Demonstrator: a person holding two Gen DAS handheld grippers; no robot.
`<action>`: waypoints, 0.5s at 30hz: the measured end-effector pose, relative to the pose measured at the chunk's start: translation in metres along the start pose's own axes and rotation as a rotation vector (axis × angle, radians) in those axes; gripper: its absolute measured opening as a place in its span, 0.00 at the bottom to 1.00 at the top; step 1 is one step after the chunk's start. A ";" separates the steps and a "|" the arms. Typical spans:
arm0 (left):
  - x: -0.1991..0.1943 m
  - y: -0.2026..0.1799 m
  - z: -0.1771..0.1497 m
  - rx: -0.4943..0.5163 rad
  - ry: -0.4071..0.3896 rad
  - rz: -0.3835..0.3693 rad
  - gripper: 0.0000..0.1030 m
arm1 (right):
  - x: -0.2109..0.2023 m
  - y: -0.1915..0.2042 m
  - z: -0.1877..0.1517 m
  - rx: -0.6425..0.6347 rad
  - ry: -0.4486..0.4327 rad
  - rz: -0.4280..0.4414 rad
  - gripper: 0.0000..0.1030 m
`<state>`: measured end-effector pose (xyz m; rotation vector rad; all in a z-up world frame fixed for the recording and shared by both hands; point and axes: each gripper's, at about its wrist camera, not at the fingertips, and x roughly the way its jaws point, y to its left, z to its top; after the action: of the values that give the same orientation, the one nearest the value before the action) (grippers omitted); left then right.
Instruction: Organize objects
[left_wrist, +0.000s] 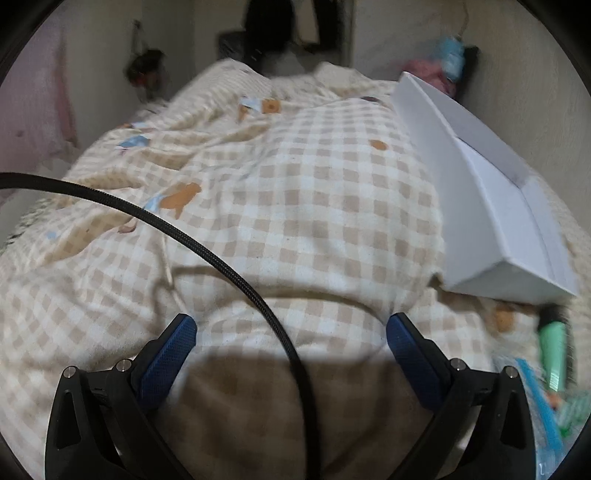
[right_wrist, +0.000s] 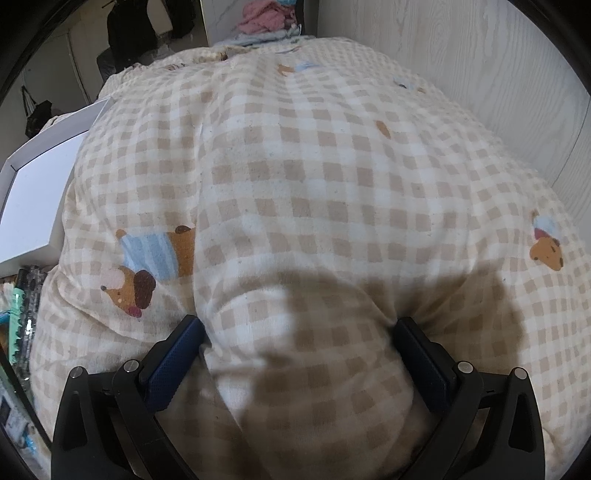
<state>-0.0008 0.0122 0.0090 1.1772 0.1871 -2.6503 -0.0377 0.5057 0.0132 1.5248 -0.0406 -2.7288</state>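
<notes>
In the left wrist view, our left gripper (left_wrist: 291, 328) hangs spread and empty over the checked quilt (left_wrist: 295, 192); the open white box (left_wrist: 491, 206) runs lengthwise near to far on its right, with a green marker (left_wrist: 553, 350) and other small items just near of the box. In the right wrist view, our right gripper (right_wrist: 299, 332) is spread too, tips against a quilt fold, and the white box (right_wrist: 40, 184) and the clutter (right_wrist: 22, 306) lie far left, so we judge the left gripper nearer.

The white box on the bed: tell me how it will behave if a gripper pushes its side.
The white box looks open and empty, so probably light and easy to slide. It already sits tilted on the puffy checked quilt, so a push may well tip it. Its thin walls seem stiff but could dent.
</notes>
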 end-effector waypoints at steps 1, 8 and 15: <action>-0.008 0.007 0.003 -0.020 0.017 -0.036 1.00 | -0.008 0.002 0.002 -0.009 0.010 -0.010 1.00; -0.182 0.097 0.049 0.096 -0.255 0.285 1.00 | -0.098 0.038 0.017 -0.142 -0.135 0.052 1.00; -0.371 0.174 0.062 -0.151 -0.580 0.514 1.00 | -0.202 0.089 0.037 -0.190 -0.290 0.229 1.00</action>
<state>0.2418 -0.1083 0.3224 0.3127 -0.0211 -2.3344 0.0370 0.4223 0.2076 1.0036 0.0372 -2.6550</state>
